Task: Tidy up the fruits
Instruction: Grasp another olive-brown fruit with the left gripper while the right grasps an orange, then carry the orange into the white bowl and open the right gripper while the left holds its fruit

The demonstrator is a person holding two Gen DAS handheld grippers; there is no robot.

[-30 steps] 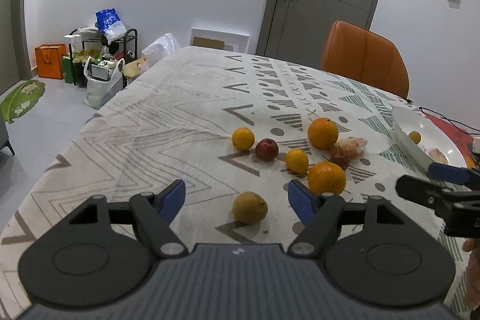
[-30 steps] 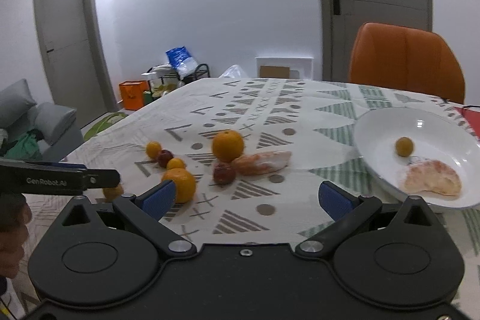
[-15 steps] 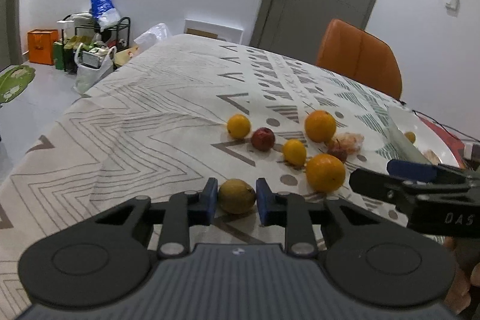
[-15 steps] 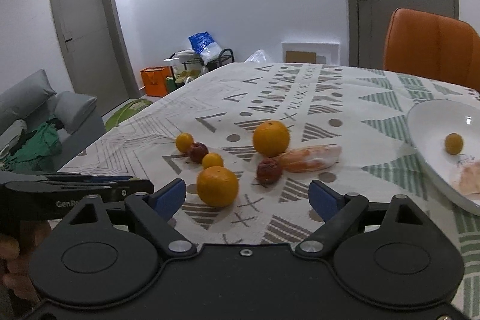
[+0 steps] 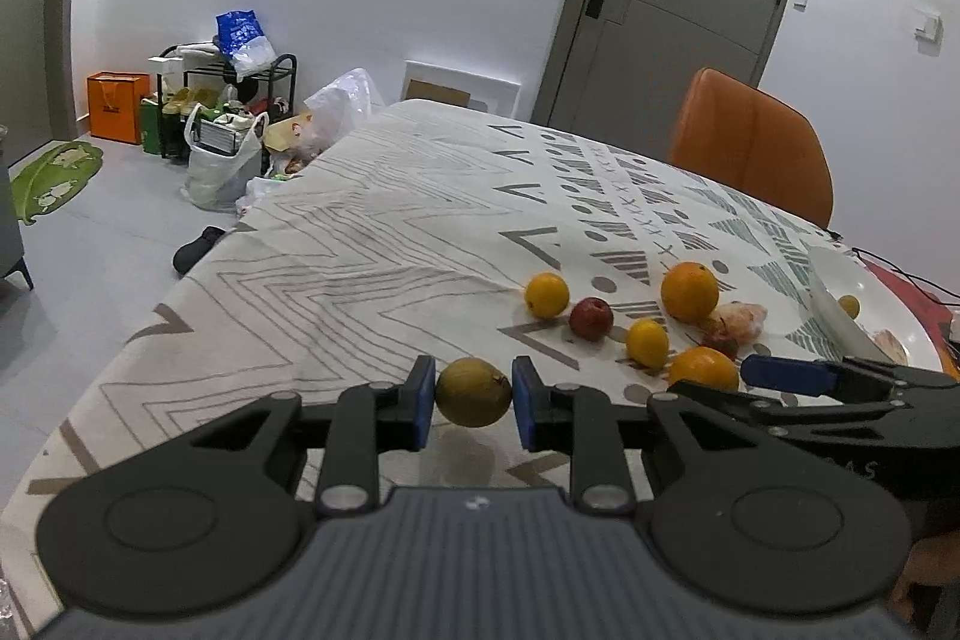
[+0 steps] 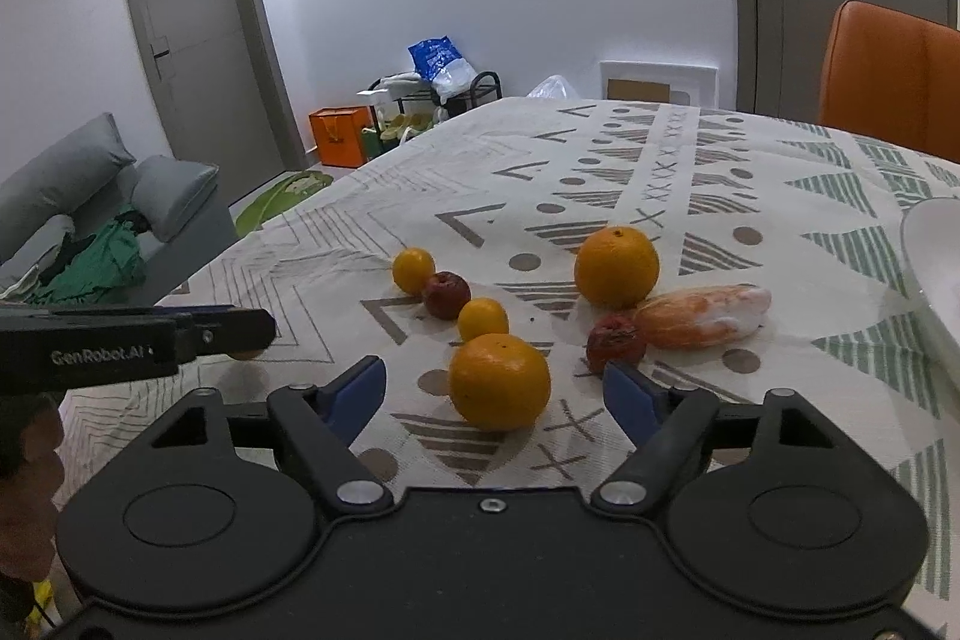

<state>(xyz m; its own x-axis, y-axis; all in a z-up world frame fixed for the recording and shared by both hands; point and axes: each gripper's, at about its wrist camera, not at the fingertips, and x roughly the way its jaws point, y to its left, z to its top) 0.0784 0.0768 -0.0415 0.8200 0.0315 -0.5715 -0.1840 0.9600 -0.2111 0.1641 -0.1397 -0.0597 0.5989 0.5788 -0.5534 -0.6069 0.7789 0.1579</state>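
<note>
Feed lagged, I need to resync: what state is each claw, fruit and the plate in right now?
Left claw: shut on the yellow-green fruit.
Right claw: open, just been closing, near orange between the pads, untouched.
Far orange: loose on the cloth.
Peeled segment: on the cloth beside it.
Plate: holds a small yellow fruit.

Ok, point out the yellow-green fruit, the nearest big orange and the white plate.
yellow-green fruit (image 5: 473, 391), left wrist view, middle of its skin
nearest big orange (image 6: 500, 381), right wrist view, its front
white plate (image 5: 840, 274), left wrist view, its rim
</note>
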